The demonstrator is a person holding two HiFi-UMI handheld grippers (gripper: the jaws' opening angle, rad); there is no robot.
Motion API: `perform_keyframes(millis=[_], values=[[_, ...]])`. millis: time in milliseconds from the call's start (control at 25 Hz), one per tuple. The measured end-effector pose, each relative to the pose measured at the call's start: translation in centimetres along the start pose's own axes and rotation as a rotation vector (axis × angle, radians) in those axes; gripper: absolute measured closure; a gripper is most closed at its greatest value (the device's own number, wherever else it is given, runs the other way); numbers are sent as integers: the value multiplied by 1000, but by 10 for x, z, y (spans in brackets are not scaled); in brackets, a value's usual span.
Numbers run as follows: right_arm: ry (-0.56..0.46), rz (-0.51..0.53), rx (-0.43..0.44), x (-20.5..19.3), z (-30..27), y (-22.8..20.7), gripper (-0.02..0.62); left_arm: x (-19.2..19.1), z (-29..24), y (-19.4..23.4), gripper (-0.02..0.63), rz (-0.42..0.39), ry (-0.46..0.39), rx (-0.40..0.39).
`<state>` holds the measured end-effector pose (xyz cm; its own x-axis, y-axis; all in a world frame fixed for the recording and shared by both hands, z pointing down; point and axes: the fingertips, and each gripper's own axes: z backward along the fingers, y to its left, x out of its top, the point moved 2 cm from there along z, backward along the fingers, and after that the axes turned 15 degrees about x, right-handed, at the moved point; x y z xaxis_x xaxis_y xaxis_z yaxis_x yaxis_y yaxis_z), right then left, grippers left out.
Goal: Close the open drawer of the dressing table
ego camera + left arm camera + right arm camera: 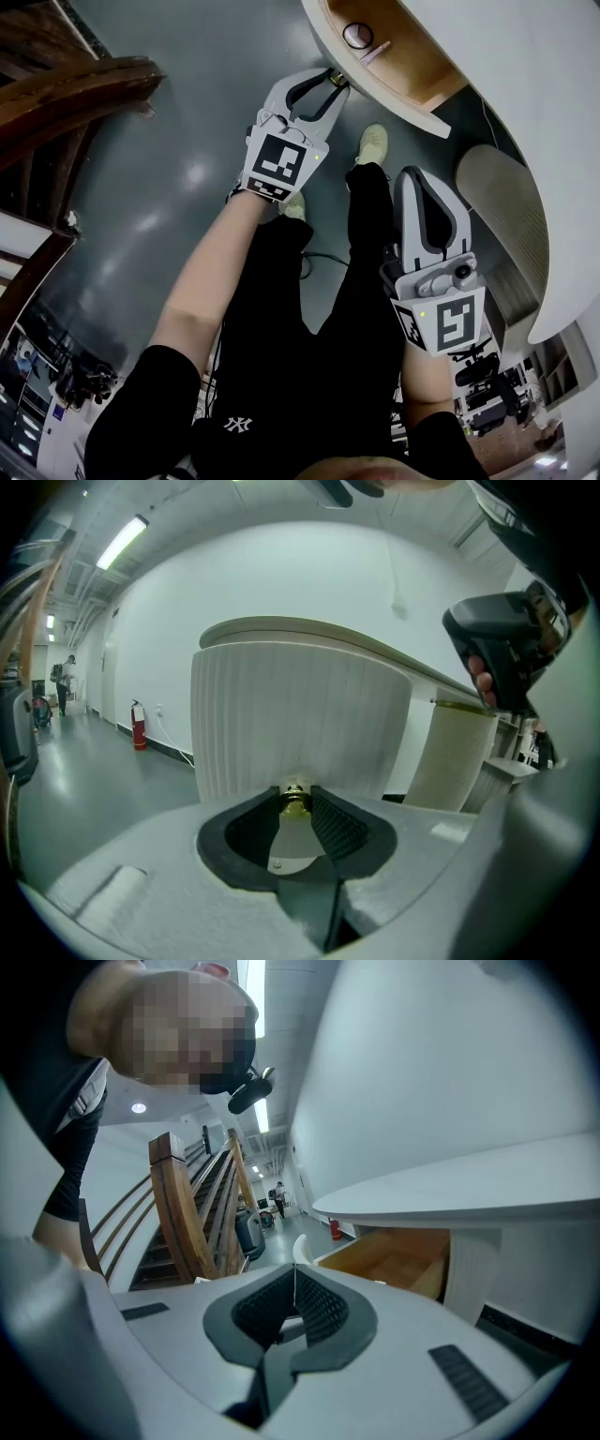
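The drawer (pixel 417 61) under the tabletop (pixel 487 1199) stands open. The left hand-held gripper (pixel 330 82) pinches its brass knob (pixel 294 803); the right hand-held gripper (pixel 293 1277) idles, jaws together. Next, I'd guess, a straight push inward.

Open drawer (pixel 412 66) projects ahead, its knob (pixel 294 803) filling the left gripper (pixel 330 82) jaws. Ribbed stool (pixel 502 202) crowds the right. Floor (pixel 187 141) lies open leftward to the staircase (pixel 56 103).

The open drawer (pixel 412 66) was cut off by the head view's top edge, its brass knob (pixel 294 802) half hidden between the left gripper (pixel 336 84) tips, and corridor figures (pixel 64 682) were left too small to tell.
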<state>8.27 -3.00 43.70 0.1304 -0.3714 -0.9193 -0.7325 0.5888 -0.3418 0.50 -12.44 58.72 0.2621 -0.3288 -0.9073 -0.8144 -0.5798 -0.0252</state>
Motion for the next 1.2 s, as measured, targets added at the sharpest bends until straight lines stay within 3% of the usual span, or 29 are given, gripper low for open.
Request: perform_keyframes(millis=[520, 1200], values=[[4, 63, -110, -13, 1, -64, 578, 37, -57, -18, 494, 39, -119, -22], [7, 96, -119, -28, -12, -107, 578, 67, -120, -33, 494, 31, -228, -64]])
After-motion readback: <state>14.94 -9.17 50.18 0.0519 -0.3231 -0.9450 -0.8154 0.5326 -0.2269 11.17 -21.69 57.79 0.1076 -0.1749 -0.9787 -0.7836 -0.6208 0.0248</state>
